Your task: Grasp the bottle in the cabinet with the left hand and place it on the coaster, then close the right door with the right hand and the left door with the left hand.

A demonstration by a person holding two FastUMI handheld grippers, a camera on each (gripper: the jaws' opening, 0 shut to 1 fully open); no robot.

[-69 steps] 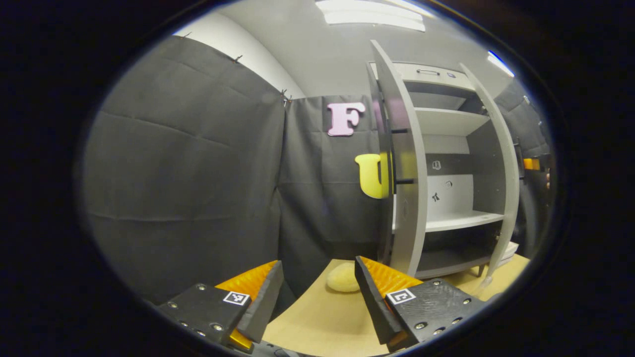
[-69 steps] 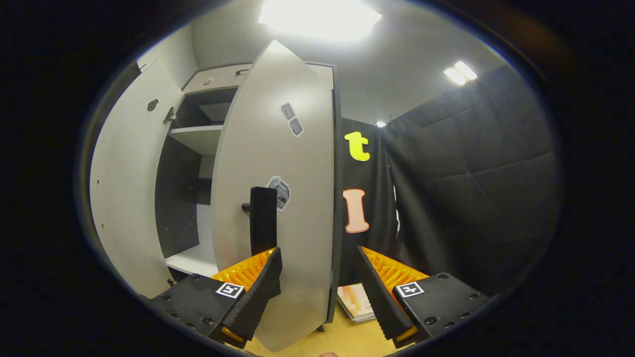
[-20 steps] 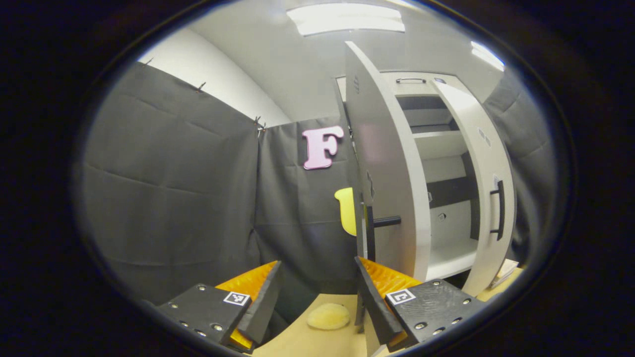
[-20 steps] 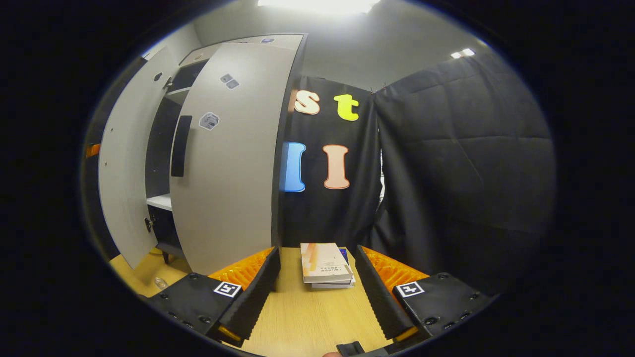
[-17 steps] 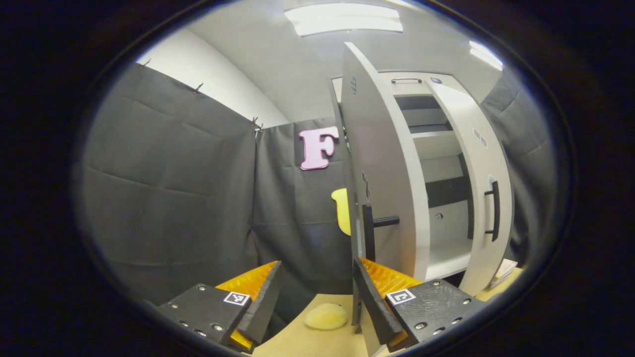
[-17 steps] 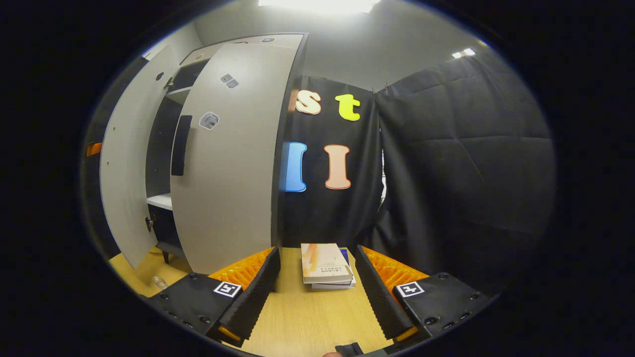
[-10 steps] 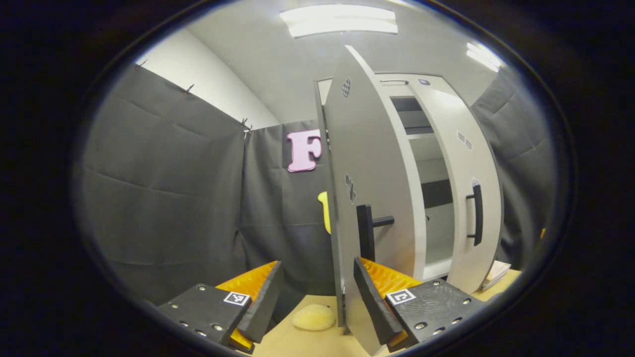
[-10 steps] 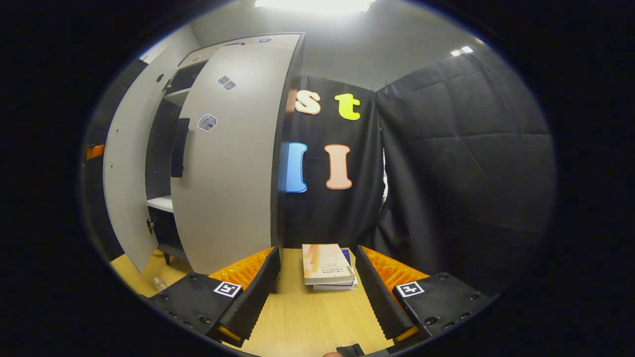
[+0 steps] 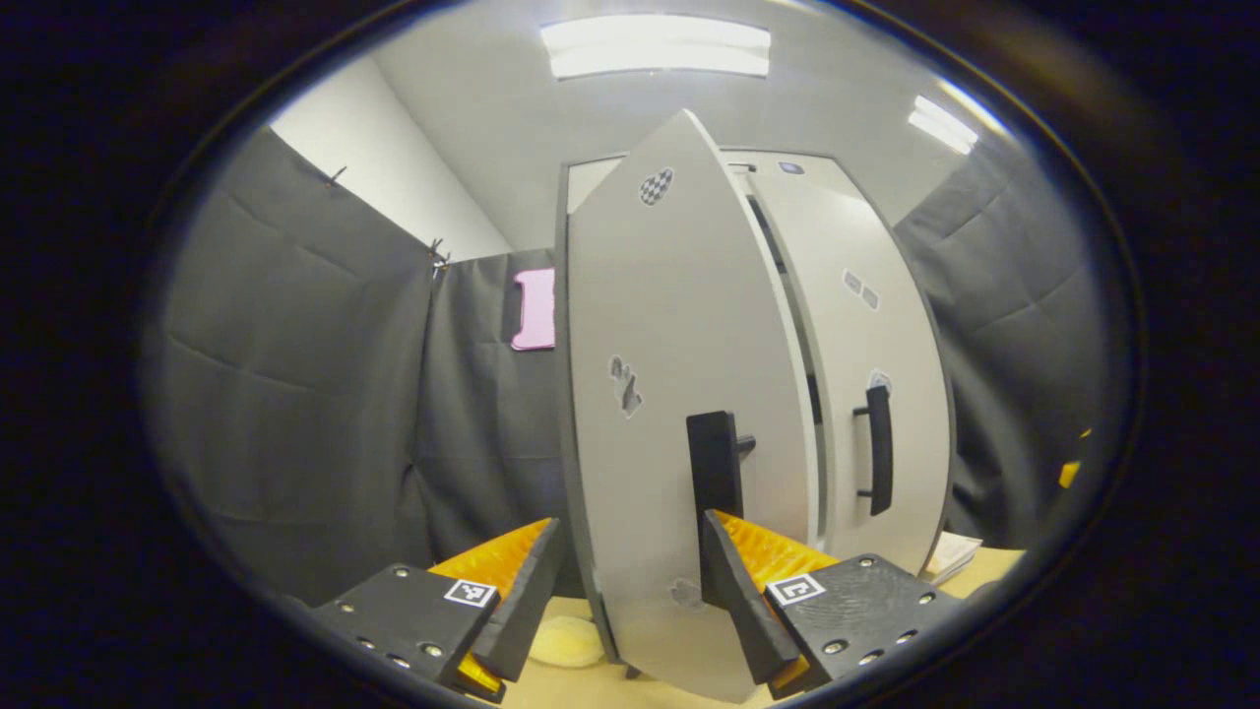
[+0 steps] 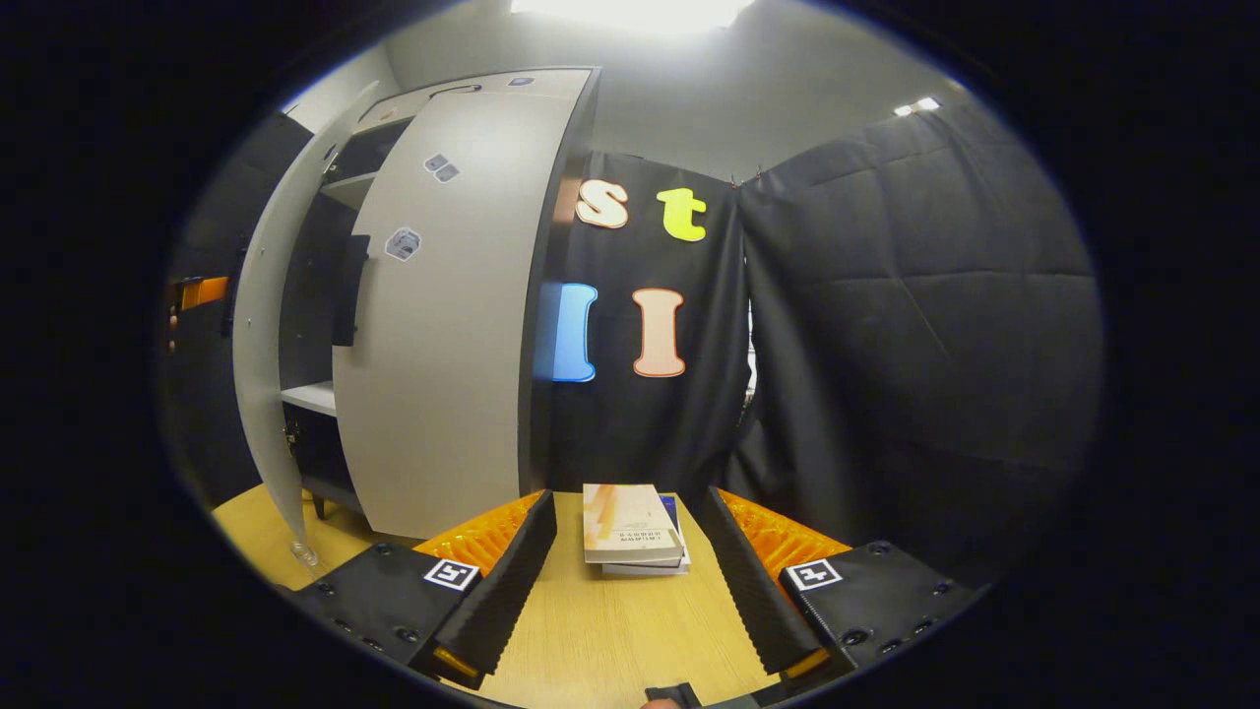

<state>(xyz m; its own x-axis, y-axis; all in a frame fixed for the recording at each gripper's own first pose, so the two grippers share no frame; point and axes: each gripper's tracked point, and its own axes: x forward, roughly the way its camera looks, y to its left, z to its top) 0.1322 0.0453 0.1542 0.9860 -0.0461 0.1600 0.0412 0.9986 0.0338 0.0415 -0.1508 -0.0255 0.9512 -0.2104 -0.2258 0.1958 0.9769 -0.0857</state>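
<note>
- Left gripper view: our left gripper (image 9: 630, 591) stands spread wide and grasps nothing. The tall pale-grey flat-panel left door (image 9: 650, 414) of the cabinet sits right between and ahead of its fingers, swung most of the way round but not yet flush.
- The door's black bar handle (image 9: 714, 463) stands upright just above the right-hand finger (image 9: 738, 611); we cannot tell whether that finger touches the panel.
- Farther right, the matching pale-grey right door (image 9: 866, 354) with its own black handle (image 9: 879, 448) looks nearly shut, a thin dark gap between the two.
- We judge the left door stiff, light on its hinges and smooth-faced. A flat push on the panel near the handle side should finish it; pinching the handle is the surer hold.
- A pale yellow round pad (image 9: 566, 640), perhaps the coaster, lies low on the light wooden table (image 9: 591, 684), near left of the door.
- Right gripper view: our right gripper (image 10: 630, 581) is likewise spread and empty, above the table (image 10: 600, 640), a stack of books (image 10: 630, 537) beyond its tips.
- At far left the left door (image 10: 264, 374) shows edge-on, with what may be the clear bottle (image 10: 303, 554) by its foot.
</note>
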